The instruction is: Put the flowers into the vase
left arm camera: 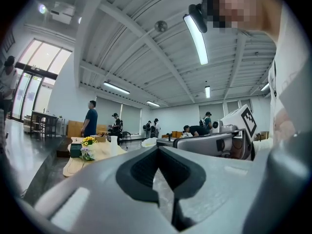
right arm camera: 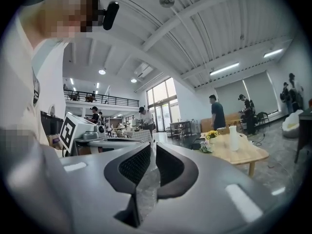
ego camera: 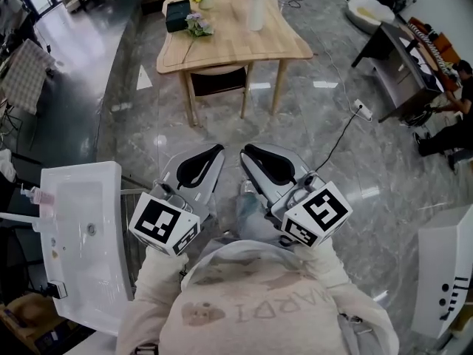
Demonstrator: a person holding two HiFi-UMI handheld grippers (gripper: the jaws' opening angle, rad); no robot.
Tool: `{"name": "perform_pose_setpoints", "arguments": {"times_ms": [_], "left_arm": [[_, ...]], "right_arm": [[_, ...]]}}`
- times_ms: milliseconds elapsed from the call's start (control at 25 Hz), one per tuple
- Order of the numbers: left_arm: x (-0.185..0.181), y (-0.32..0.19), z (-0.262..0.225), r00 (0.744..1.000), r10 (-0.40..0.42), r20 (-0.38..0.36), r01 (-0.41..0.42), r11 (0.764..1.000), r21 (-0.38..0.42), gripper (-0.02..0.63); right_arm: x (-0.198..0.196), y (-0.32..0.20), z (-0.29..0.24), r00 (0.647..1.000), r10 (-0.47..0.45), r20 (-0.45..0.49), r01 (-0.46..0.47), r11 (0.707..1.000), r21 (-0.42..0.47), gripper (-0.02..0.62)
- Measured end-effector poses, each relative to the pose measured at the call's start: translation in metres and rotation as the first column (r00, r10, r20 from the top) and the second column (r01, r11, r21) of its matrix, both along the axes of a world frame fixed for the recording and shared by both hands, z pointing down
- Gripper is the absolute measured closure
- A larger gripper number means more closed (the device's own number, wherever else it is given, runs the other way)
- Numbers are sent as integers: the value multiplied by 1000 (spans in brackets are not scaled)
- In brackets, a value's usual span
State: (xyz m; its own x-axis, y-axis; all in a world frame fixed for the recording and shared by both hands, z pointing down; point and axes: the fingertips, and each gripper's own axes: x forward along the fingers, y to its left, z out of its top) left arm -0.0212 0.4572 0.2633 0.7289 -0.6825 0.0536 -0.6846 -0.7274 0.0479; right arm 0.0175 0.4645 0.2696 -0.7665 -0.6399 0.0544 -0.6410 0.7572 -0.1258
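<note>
Wooden table [ego camera: 288,46] stands well ahead of both hands, nothing picked up yet: left gripper [ego camera: 219,149] pinched closed on air, right gripper [ego camera: 246,151] parted a crack, empty. White vase [ego camera: 256,11] stands mid-table. The flower bunch [ego camera: 196,26] lies near the table's left edge, on the left gripper's side, stem trailing back toward the person.

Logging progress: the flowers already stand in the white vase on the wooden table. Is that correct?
No. The head view shows the white vase with no flowers in it. The flowers are out on the wooden table, beside a dark box and apart from the vase.
</note>
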Motion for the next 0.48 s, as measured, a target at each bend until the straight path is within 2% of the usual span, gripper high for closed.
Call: {"name": "perform_pose_setpoints", "arguments": {"times_ms": [200,480], "left_arm": [[-5,-37,2,999,-37,2,37,999,6,606],[-9,-120,-4,997,-81,-3,81,997,14,606]], "right_arm": [[0,-41,1,1000,-20,16,20,1000,-12,532],[-6,-128,-3,997,-77,20,77,997,8,532]]}}
